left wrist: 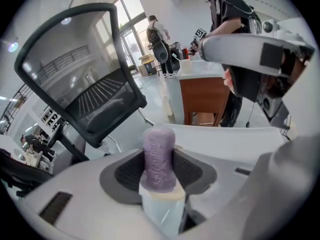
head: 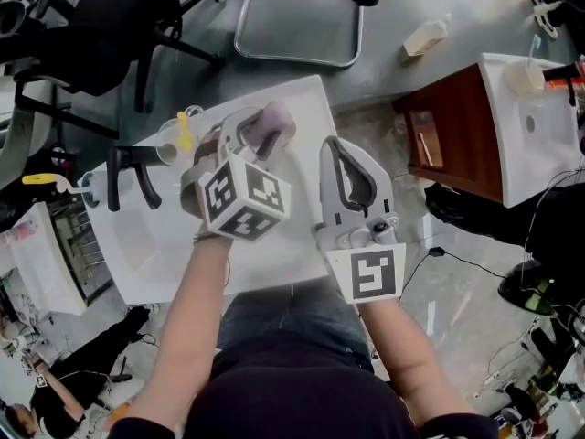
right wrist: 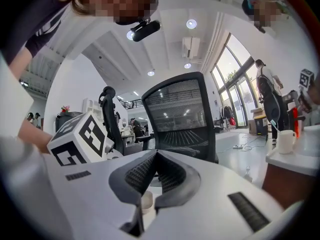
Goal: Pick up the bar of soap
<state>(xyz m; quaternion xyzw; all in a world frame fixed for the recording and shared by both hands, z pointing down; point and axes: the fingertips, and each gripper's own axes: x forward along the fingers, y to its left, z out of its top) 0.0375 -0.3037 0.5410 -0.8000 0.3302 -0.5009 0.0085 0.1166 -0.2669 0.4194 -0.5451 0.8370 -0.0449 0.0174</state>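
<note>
The soap (left wrist: 159, 156) is a purple bar standing on end between the jaws of my left gripper (left wrist: 159, 170), which is shut on it. From the head view, the soap (head: 276, 123) pokes out of the left gripper (head: 259, 131) above the white basin (head: 311, 99), lifted off it. My right gripper (head: 340, 158) hovers beside it over the basin's right part, its jaws closed tip to tip with nothing held. In its own view the right gripper (right wrist: 155, 156) shows both pads meeting at the tips.
A black tap (head: 128, 174) and a clear cup with a yellow item (head: 179, 135) stand at the basin's left. A black office chair (head: 292, 7) is beyond the basin. A wooden cabinet (head: 452, 135) with a second basin (head: 539, 126) stands right.
</note>
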